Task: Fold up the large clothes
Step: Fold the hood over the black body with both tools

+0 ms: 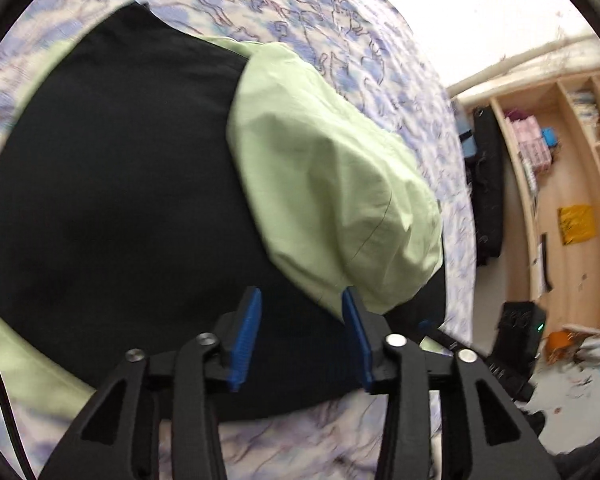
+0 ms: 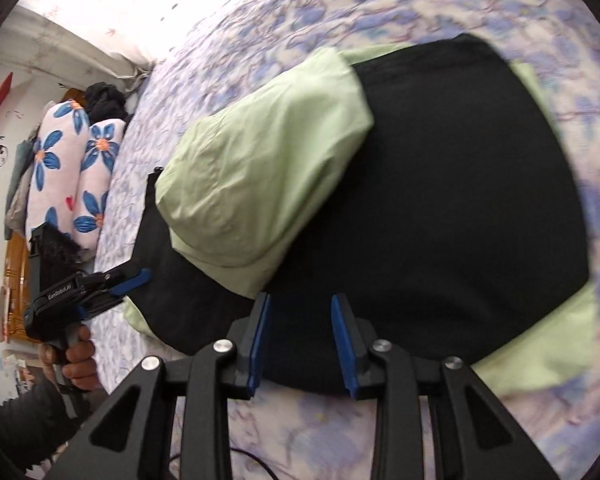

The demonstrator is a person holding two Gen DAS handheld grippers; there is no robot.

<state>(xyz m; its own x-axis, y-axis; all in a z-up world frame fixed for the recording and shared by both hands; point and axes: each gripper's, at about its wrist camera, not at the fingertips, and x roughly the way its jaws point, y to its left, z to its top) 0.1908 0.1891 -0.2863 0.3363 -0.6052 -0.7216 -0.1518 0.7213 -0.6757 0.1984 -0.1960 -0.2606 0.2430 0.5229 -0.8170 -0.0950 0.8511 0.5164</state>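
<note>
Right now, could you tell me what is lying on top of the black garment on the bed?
A light green garment piece lies folded over the black garment. More green fabric pokes out beneath its edges; how far it extends underneath is covered.

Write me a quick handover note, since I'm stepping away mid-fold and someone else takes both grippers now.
Left hand-held gripper: open, empty, over the near edge of the garment.
Right hand-held gripper: open, empty, beside it.
Black garment lies on the floral bedsheet; its light green sleeve is folded across it.
Done: at least one fold laid.
Left: probably further folds; green fabric pokes out at the edges.
</note>
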